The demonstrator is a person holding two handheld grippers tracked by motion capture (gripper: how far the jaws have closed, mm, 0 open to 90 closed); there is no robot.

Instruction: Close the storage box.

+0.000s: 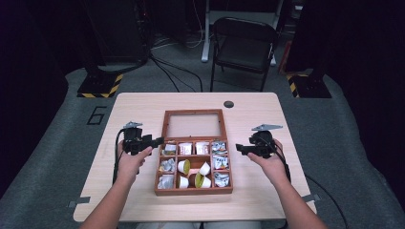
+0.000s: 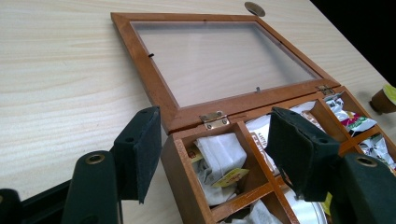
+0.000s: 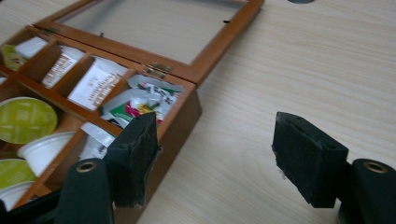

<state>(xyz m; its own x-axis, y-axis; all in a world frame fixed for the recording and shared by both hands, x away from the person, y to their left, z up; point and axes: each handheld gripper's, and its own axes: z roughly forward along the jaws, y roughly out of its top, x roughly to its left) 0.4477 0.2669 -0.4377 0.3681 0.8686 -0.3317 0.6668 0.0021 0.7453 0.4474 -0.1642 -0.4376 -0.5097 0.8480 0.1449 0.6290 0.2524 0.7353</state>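
A wooden compartment box (image 1: 193, 190) lies open in the middle of the table, its glass lid (image 1: 193, 125) flat behind it. Its compartments hold tea packets (image 1: 201, 148), foil sachets (image 1: 220, 162) and white pods with yellow-green lids (image 1: 184, 166). My left gripper (image 1: 156, 141) is open at the box's far left corner (image 2: 175, 142), one jaw outside the wall and one over the compartments. My right gripper (image 1: 240, 149) is open at the box's right side, its left pad (image 3: 135, 156) against the right wall (image 3: 177, 126). Neither holds anything.
A round dark grommet (image 1: 229, 104) sits near the table's far edge. A black folding chair (image 1: 243, 45) stands beyond the table, with cables on the floor. Bare tabletop lies left and right of the box.
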